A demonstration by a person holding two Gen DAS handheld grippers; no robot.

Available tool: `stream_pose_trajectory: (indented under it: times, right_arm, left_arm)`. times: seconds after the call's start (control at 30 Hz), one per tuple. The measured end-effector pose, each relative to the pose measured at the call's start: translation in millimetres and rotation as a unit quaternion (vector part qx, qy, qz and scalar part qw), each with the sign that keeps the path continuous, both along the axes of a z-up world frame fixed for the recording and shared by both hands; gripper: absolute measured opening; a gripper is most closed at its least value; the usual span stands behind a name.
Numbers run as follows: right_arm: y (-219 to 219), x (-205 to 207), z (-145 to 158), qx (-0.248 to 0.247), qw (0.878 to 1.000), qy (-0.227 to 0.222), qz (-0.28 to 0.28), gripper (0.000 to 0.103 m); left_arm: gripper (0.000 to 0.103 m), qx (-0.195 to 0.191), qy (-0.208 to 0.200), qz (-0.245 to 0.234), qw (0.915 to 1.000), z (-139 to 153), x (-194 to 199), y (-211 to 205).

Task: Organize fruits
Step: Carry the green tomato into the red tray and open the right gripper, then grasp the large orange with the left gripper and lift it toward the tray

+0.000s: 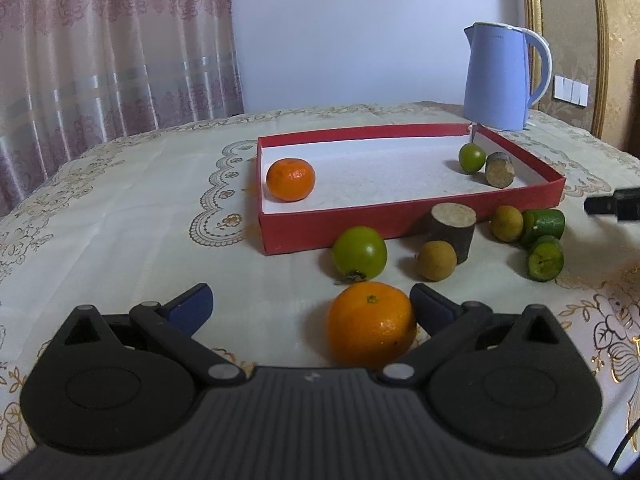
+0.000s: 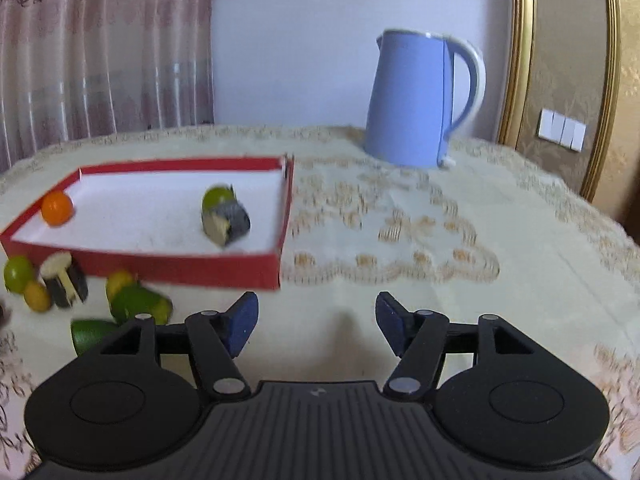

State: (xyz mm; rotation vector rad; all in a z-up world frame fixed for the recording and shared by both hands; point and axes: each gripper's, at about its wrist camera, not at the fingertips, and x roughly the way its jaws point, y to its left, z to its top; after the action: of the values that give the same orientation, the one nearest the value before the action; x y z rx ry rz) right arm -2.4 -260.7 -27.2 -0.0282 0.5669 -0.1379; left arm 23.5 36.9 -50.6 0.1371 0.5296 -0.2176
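left hand-held gripper (image 1: 312, 306): lower centre of the left wrist view, jaws wide apart, grasping nothing; a round orange tangerine (image 1: 370, 324) sits between them, against the right pad.
right hand-held gripper (image 2: 316, 320): lower centre of the right wrist view, jaws parted, empty, over bare cream embroidered counter (image 2: 400, 240).
loose fruit: green round fruit (image 1: 360, 254), mid-frame.
red shallow cardboard box (image 1: 400, 216): beyond, holding a smaller orange tangerine (image 1: 291, 180).
pale blue kettle (image 1: 500, 80): upper right.

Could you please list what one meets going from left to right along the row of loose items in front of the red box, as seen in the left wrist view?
Green fruit → brown round fruit → brown cylinder → second brown round fruit → green cut pieces.
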Motion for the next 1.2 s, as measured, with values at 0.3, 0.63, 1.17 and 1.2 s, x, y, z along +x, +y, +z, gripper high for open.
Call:
stream_pose_trajectory:
  times: [0.3, 0.63, 1.17, 1.2]
  right_arm:
    - [24, 7, -15, -0.018, 0.999, 0.018, 0.025, 0.065]
    - [14, 12, -17, 0.005, 0.999, 0.033, 0.008, 0.085]
    - [9, 15, -19, 0.008, 0.999, 0.040, -0.011, 0.100]
    - [8, 15, -19, 0.009, 0.999, 0.041, -0.012, 0.100]
  left_arm:
    - [0.103, 0.025, 0.000, 0.010, 0.9996, -1, -10, -18]
    - [0.079, 0.001, 0.025, 0.011, 0.9996, -2, -7, -18]
    - [0.041, -0.016, 0.032, 0.005, 0.9993, 3, -10, -23]
    - [0.041, -0.017, 0.031, 0.006, 0.9994, 4, -9, -23]
